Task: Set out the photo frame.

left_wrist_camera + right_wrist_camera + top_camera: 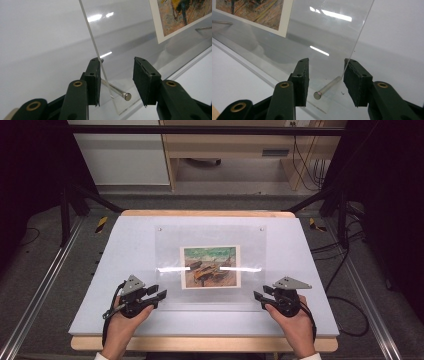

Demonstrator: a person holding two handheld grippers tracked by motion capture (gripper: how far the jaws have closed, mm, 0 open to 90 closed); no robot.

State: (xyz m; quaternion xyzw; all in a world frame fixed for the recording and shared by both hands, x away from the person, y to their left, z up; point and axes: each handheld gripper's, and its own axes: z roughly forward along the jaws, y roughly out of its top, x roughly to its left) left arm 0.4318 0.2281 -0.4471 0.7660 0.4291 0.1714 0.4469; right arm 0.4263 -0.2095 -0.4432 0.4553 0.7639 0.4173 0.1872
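Observation:
A clear acrylic sheet (pixel 210 232) lies on the white table (pixel 125 250), with a painted picture (pixel 210 266) under its middle. My left gripper (pixel 161 293) sits at the sheet's near left corner and my right gripper (pixel 259 293) at its near right corner. In the left gripper view the sheet (pixel 120 30) runs up between the jaws of the left gripper (pixel 116 72). A small metal pin (pixel 117 91) lies between the pads, untouched. In the right gripper view the right gripper (pixel 325 72) stands likewise around another pin (pixel 328 88), its pads clear of it.
Two small screws (pixel 160 228) mark the sheet's far corners. The table's wooden front edge (pixel 200 345) runs by the person's hands. Behind the table stand a wooden cabinet (pixel 225 145) and dark frame bars; cables (pixel 345 305) lie on the floor at right.

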